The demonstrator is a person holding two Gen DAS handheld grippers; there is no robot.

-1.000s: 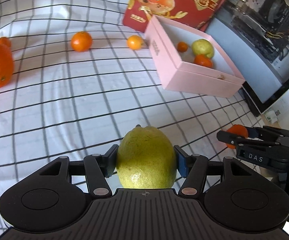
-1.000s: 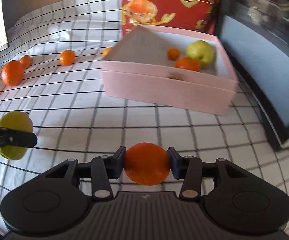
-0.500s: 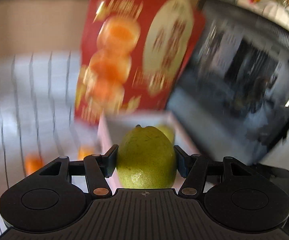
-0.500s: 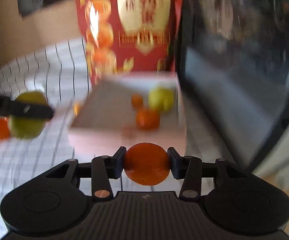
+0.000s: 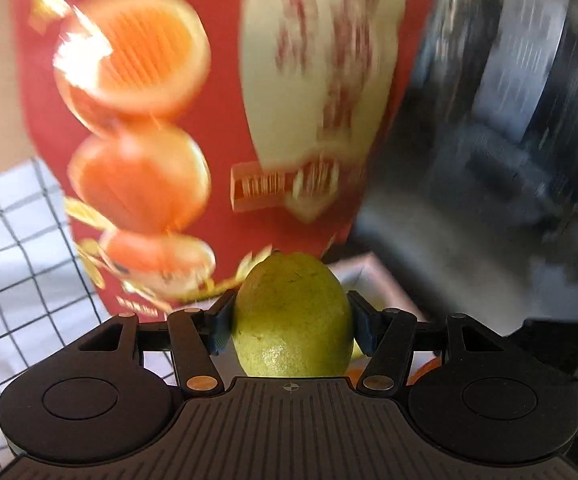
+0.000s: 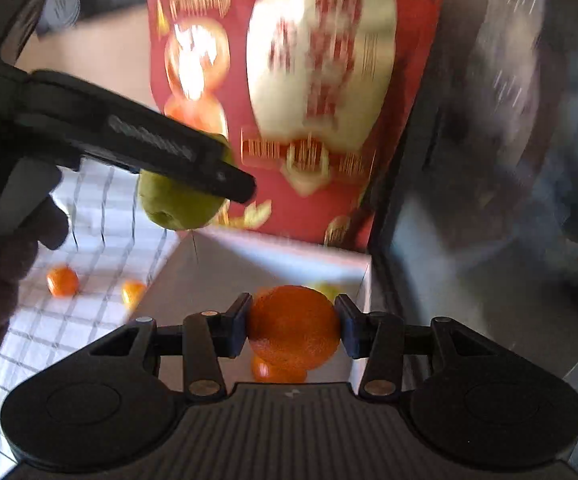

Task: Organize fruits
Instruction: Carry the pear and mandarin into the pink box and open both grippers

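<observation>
Right wrist view shows the pink box (image 6: 217,264) just ahead of and below the right gripper (image 6: 293,326). Inside the box one orange fruit (image 6: 267,372) lies on the floor, close under the gripper, and a yellow-green fruit (image 6: 329,290) peeks out near the far right corner; the rest of the inside is hidden or blurred. The right gripper holds an orange (image 6: 293,326): both pads press on its sides, so the fingers are closed on it, and the orange hangs over the box, above the near part of its floor.

The left gripper (image 6: 225,178) comes in from the left of the same view, above the far left corner of the box. It carries a green lemon (image 6: 177,204), which sticks out below its dark finger. In the left wrist view the green lemon (image 5: 292,316) sits upright between the two blue pads (image 5: 219,330), touching both, so the left gripper (image 5: 292,316) is clamped on it. A corner of the pink box (image 5: 369,276) shows just behind the lemon.

Behind the box stands a red carton (image 6: 289,100) printed with oranges, against the far edge of the box. On the checked cloth (image 6: 101,240), to the left of the box, lie two small oranges (image 6: 62,281), one of them close beside the left wall. A dark screen (image 6: 489,160) stands along the right side of the box.
</observation>
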